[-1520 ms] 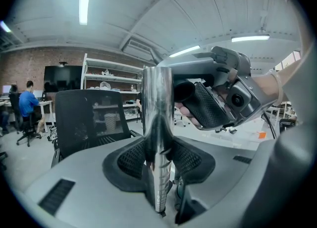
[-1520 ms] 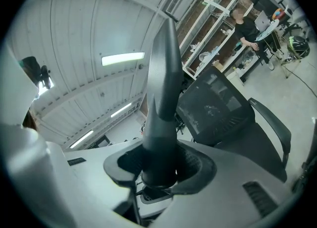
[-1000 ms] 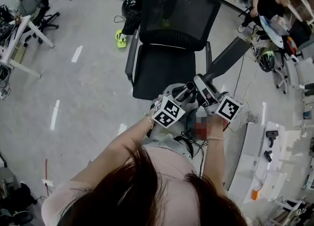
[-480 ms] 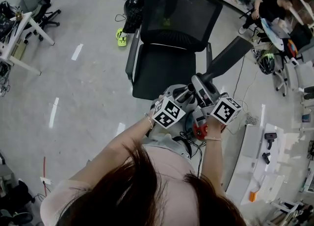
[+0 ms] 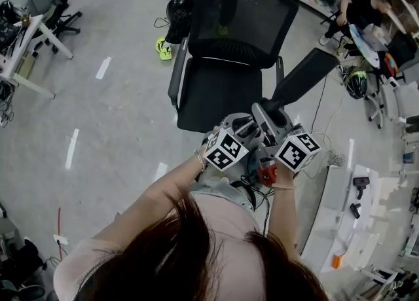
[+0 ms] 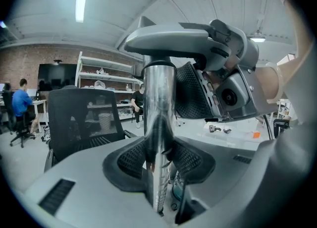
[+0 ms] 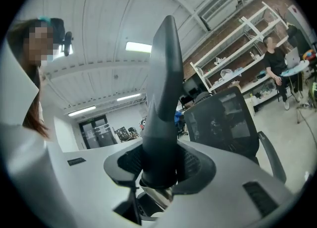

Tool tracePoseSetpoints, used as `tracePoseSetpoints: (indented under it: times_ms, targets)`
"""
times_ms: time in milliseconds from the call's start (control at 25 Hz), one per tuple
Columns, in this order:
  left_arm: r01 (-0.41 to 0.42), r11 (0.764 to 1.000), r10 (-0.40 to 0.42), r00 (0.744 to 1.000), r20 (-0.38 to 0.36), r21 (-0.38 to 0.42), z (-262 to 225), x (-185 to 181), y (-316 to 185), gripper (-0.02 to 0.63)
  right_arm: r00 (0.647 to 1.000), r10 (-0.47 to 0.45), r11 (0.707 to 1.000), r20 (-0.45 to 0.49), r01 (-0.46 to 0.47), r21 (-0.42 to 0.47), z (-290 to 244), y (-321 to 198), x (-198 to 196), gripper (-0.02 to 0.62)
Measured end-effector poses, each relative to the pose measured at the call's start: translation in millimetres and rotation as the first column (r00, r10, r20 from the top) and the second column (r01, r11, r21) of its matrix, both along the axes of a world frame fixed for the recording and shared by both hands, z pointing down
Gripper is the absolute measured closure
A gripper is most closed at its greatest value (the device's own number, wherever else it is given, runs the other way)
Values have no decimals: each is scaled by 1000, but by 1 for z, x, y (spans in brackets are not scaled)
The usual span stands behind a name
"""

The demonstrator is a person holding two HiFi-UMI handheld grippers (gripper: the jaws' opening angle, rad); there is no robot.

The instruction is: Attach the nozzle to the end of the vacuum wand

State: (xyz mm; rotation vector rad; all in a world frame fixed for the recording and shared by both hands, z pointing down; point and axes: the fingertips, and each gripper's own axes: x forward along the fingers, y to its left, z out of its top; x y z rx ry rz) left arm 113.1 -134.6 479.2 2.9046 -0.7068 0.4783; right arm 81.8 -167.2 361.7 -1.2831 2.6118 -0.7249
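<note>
In the head view both grippers sit close together in front of the person's chest. My left gripper (image 5: 238,132) is shut on the shiny metal vacuum wand (image 5: 246,125), which stands upright between the jaws in the left gripper view (image 6: 158,138). My right gripper (image 5: 268,120) is shut on the dark grey tapered nozzle (image 5: 298,78); in the right gripper view the nozzle (image 7: 162,118) rises from the jaws to a slanted tip. The nozzle's wide base lies right beside the wand's end; whether they touch is hidden. A red vacuum part (image 5: 266,175) shows below the hands.
A black mesh office chair (image 5: 229,51) stands directly ahead. A white table (image 5: 340,214) with small tools is at the right. A seated person (image 5: 359,6) is at the back right, with desks (image 5: 19,51) at the far left. Cables lie on the floor by the chair.
My right gripper has shifted a little left toward the left gripper, bringing the nozzle's base nearer the wand's end. The left gripper has barely moved.
</note>
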Motion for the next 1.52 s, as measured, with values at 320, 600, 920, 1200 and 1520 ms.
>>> tracePoseSetpoints:
  times_ms: [320, 600, 920, 1200, 1520]
  targets:
    - [-10, 1000, 10, 1000, -1, 0, 2, -2, -1, 449, 987, 26, 995, -158, -9, 102, 1, 8, -13, 426]
    - [-12, 1000, 12, 1000, 4, 4, 3, -1, 0, 449, 978, 44, 992, -202, -19, 124, 4, 10, -13, 426]
    - [-25, 999, 24, 999, 28, 24, 4, 1, 1, 449, 939, 68, 992, -336, -27, 125, 7, 9, -16, 426]
    - [-23, 999, 22, 999, 34, 23, 4, 3, 0, 449, 925, 131, 981, -355, -69, 183, 5, 9, -14, 426]
    - [-10, 999, 9, 999, 44, 33, 5, 2, 1, 449, 899, 241, 964, -365, -180, 194, 6, 9, -10, 426]
